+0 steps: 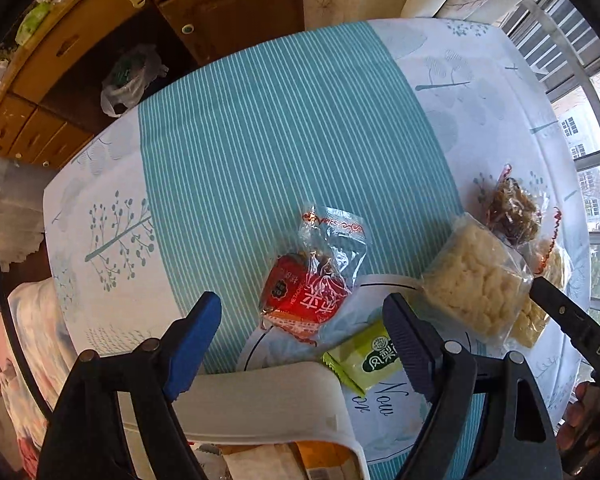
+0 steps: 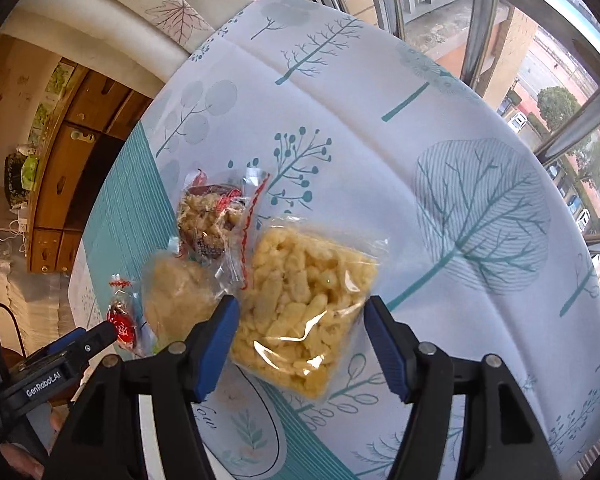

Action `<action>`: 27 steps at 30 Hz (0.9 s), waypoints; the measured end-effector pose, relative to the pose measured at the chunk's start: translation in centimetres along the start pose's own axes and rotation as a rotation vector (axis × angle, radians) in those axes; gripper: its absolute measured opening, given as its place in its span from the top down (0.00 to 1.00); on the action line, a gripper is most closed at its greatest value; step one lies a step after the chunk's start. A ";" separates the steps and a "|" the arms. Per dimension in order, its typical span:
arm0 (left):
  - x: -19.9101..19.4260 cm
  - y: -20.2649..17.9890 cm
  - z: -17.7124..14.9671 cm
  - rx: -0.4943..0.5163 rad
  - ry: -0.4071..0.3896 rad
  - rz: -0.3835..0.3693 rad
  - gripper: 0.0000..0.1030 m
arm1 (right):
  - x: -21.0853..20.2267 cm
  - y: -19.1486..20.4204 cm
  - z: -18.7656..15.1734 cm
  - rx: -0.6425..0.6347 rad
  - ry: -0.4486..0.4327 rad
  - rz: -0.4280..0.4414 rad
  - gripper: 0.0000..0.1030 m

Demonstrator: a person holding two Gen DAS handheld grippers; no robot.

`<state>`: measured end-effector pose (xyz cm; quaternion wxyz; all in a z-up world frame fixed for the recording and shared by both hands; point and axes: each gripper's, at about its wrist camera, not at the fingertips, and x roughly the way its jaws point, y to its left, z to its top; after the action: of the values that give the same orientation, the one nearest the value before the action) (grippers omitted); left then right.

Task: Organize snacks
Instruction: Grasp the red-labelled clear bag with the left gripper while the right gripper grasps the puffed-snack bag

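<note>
My left gripper [image 1: 302,344] is open above the near table edge, with a red-wrapped snack [image 1: 304,296] and a green packet [image 1: 366,360] just ahead of its fingers. A white container [image 1: 268,404] sits under the left finger. My right gripper [image 2: 302,344] is open with its fingers on either side of a clear bag of yellow puffed snacks [image 2: 304,312]. A paler puffed bag [image 2: 176,294] and a bag of dark mixed snacks [image 2: 210,218] lie to its left. The red snack also shows in the right wrist view [image 2: 122,326].
The round table wears a cloth with teal stripes [image 1: 280,140] and tree prints [image 2: 460,200]. Wooden cabinets [image 1: 80,40] stand behind, with a plastic bag [image 1: 130,76] on a shelf. Windows [image 2: 560,100] line the right side.
</note>
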<state>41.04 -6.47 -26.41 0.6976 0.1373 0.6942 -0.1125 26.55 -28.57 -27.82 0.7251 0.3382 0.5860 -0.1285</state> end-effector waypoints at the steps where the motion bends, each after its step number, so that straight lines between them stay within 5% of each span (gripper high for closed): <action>1: 0.4 0.0 0.1 0.000 0.007 0.001 0.21 | 0.0 0.2 0.0 -0.013 -0.005 -0.008 0.36; 14: 3.6 0.3 0.8 -0.036 0.070 -0.012 0.37 | 0.2 0.2 0.2 -0.065 -0.033 0.007 0.37; 27: 4.2 1.4 0.7 -0.055 0.053 -0.037 0.46 | -1.1 -2.4 -1.3 0.031 -0.001 0.020 0.41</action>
<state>42.24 -5.29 -30.54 0.6801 0.1080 0.7178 -0.1025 23.85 -29.76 -27.69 0.7212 0.3553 0.5802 -0.1303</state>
